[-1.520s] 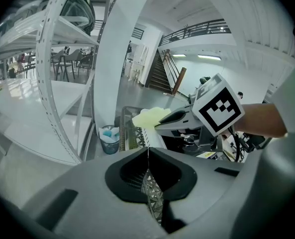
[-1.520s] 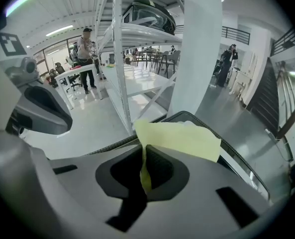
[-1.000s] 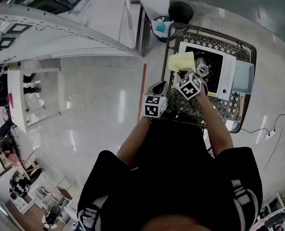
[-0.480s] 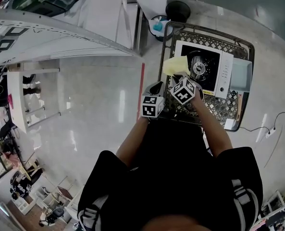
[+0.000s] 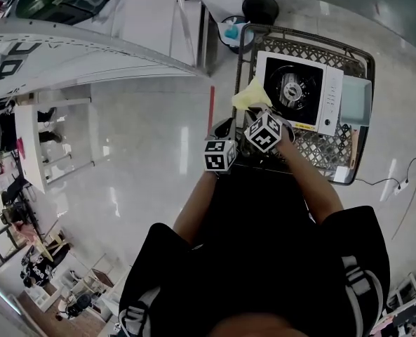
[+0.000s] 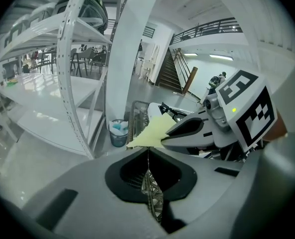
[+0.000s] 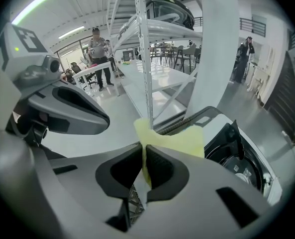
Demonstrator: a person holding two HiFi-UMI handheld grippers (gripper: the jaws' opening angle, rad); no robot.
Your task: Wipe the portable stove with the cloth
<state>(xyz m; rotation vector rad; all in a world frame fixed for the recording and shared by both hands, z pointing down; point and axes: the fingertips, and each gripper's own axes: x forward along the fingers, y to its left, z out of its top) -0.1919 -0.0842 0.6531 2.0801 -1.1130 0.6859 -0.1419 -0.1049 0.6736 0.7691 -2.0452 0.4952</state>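
Head view: the stove (image 5: 297,90) sits on a wire table (image 5: 334,156) with open floor to the left. The cloth (image 5: 251,95) hangs over the stove's left edge from the right gripper (image 5: 258,112). The left gripper (image 5: 225,128) is just left of the table's edge. A far bin (image 5: 232,34) holds something blue. Left gripper view: jaws clenched on nothing. Right gripper view: jaws grasp the cloth, stove to the right.
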